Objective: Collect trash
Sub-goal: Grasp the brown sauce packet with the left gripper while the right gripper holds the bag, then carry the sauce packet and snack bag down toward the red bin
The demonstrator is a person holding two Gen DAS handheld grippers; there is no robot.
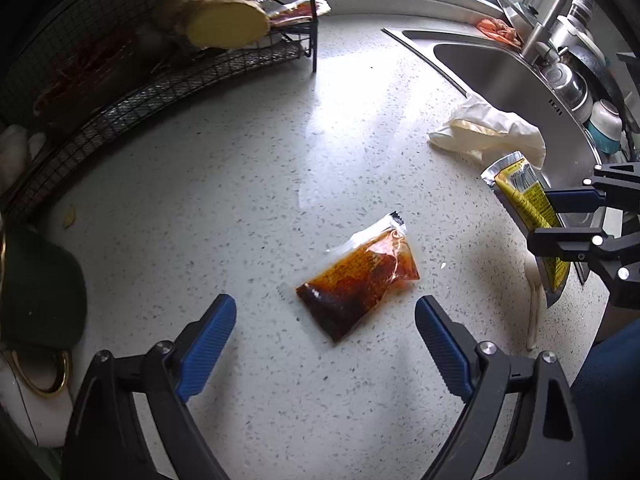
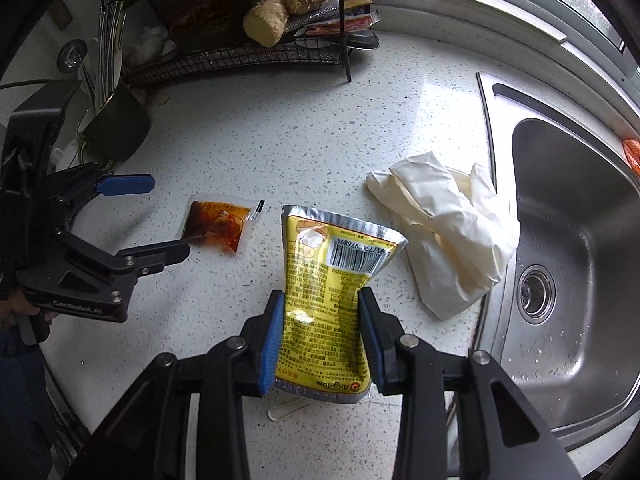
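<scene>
My right fingers [image 2: 322,336] are clamped on a yellow foil sachet [image 2: 328,280], one blue pad pressed into each long edge so the packet buckles between them. Its barcode end points away from me and it hangs clear of the worktop [image 2: 280,140]. In the left wrist view the same sachet [image 1: 524,204] shows at the right edge, tilted in that gripper, off the surface.

My left fingers [image 1: 324,344] stand wide apart with nothing between the pads. Just beyond them, roughly centred on the gap but a little farther out, a clear sauce packet [image 1: 358,280] full of red-brown oil lies flat on the speckled worktop, its torn clear end pointing far and right. The pads do not touch it. From the right wrist view this sauce packet [image 2: 218,226] lies left of the held sachet, with the left gripper's tips on its left side, close by.

To the right of the sachet a crumpled cream rubber glove [image 2: 444,232] lies on the worktop, draped over the rim of the steel sink [image 2: 576,208]. Under the sachet, near me, a pale stick-like piece [image 2: 288,408] lies on the worktop; I cannot tell what it is. At the far left a black wire rack [image 2: 248,60] holds pieces of ginger [image 2: 288,4] and some small packets. A dark utensil holder [image 2: 120,124] stands left of the rack.
</scene>
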